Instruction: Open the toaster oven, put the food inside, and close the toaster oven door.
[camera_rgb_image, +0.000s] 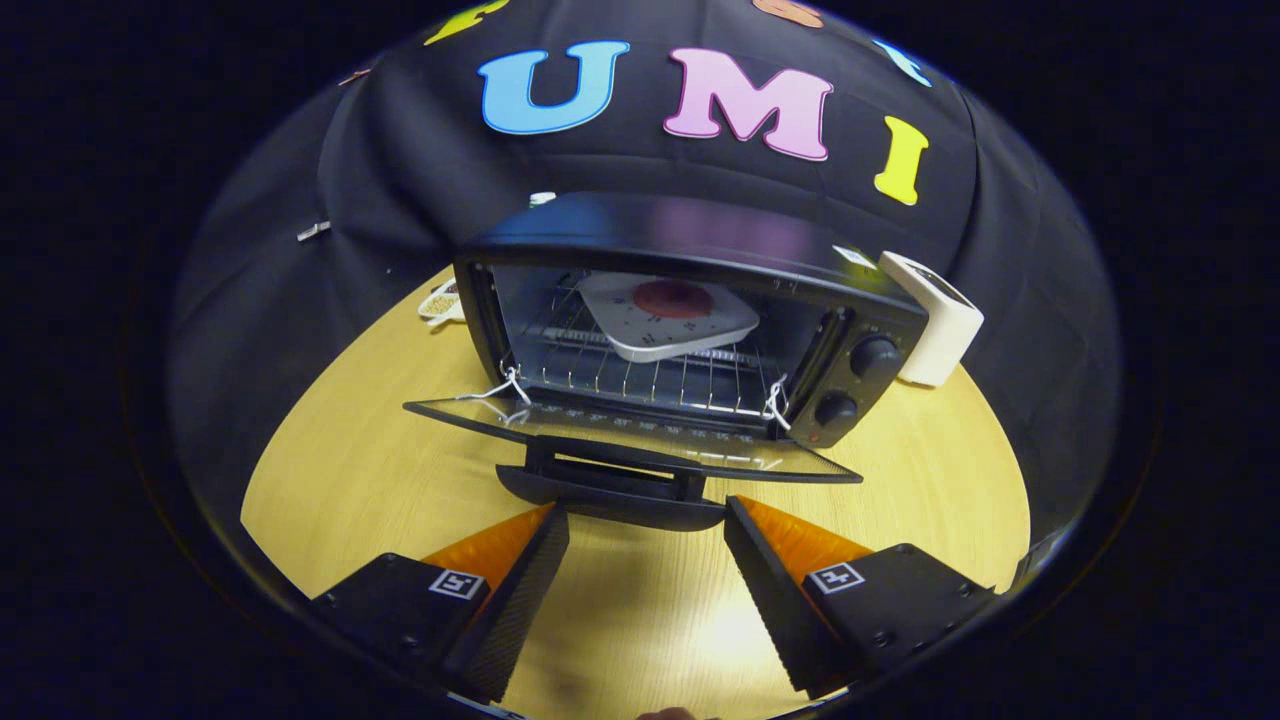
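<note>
A black toaster oven (700, 240) stands on the wooden table, its glass door (620, 440) folded down flat toward me. The door's black handle (610, 495) juts out just ahead of my fingertips. Inside, on the wire rack (640, 375), rests a white plate (670, 320) carrying a round dark-red piece of food (672, 297). My gripper (646, 520) hovers low over the table in front of the handle, open, with nothing between its fingers (520, 590).
A white box-shaped device (935, 320) stands against the oven's right side near its two knobs (872, 357). A small white item (440, 300) lies behind the oven's left side. Bare wooden tabletop (330, 470) spreads left and right of the door.
</note>
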